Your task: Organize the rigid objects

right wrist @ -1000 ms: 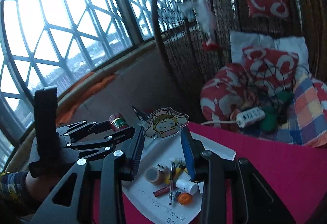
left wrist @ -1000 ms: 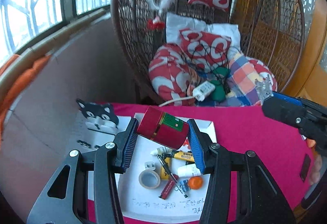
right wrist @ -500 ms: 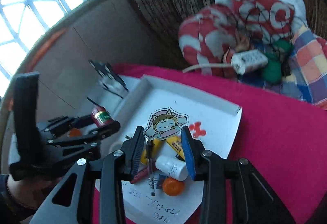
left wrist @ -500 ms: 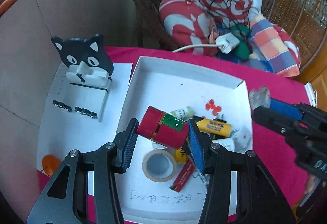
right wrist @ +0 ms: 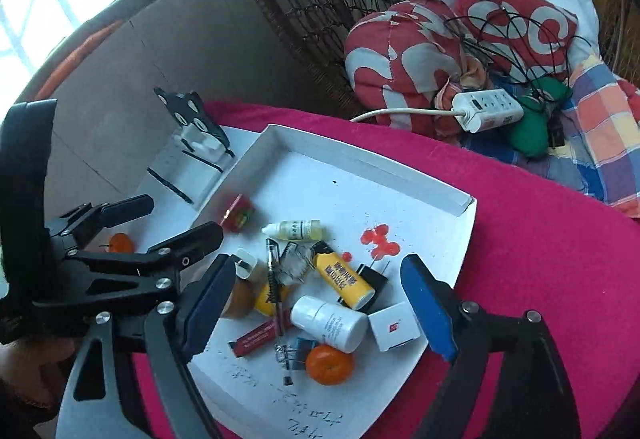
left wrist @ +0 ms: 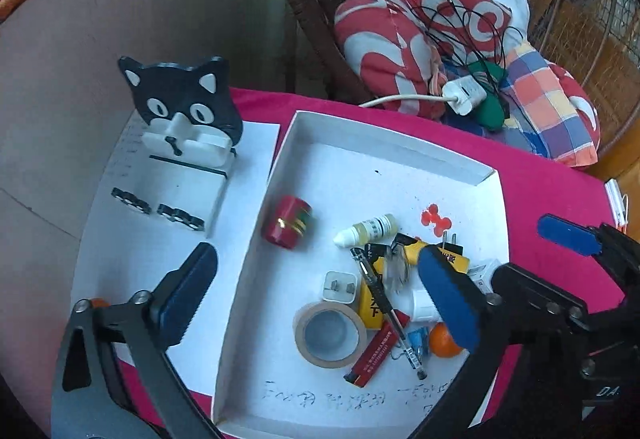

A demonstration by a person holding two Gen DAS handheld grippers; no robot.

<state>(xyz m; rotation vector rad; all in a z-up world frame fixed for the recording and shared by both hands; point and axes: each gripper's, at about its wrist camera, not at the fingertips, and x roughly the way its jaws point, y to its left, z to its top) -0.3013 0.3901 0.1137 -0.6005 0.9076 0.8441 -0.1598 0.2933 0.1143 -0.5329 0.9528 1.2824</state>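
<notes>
- Two grippers hang over the white tray (right wrist: 466,203), both with jaws spread wide and nothing between them.
- Left gripper (left wrist: 320,295) sits above the tray's near-left part; one finger is out over the paper sheet (left wrist: 132,239) beside the tray, the other over the heap of small items. The red canister (left wrist: 289,221) lies on its side inside the tray against the left wall, apart from both fingers.
- Right gripper (right wrist: 320,303) hovers over the tray's near end, tilted downward, its fingers straddling the white bottle (right wrist: 329,323), the yellow tube (right wrist: 344,281) and the small white box (right wrist: 394,326).
- A blurred clear, glittery piece (left wrist: 394,267) sits mid-heap in the tray; whether it is settled I cannot tell.
- Risks, as I judge them: the canister looks round and could roll across the tray floor if bumped; the heap is tightly packed, so closing there may catch a neighbour such as the black pen (right wrist: 276,291) or binder clip (right wrist: 290,353); the grippers work close together at the tray's near end and could knock each other.
- An orange fruit (right wrist: 330,364) near the tray's front edge could be nudged out.
</notes>
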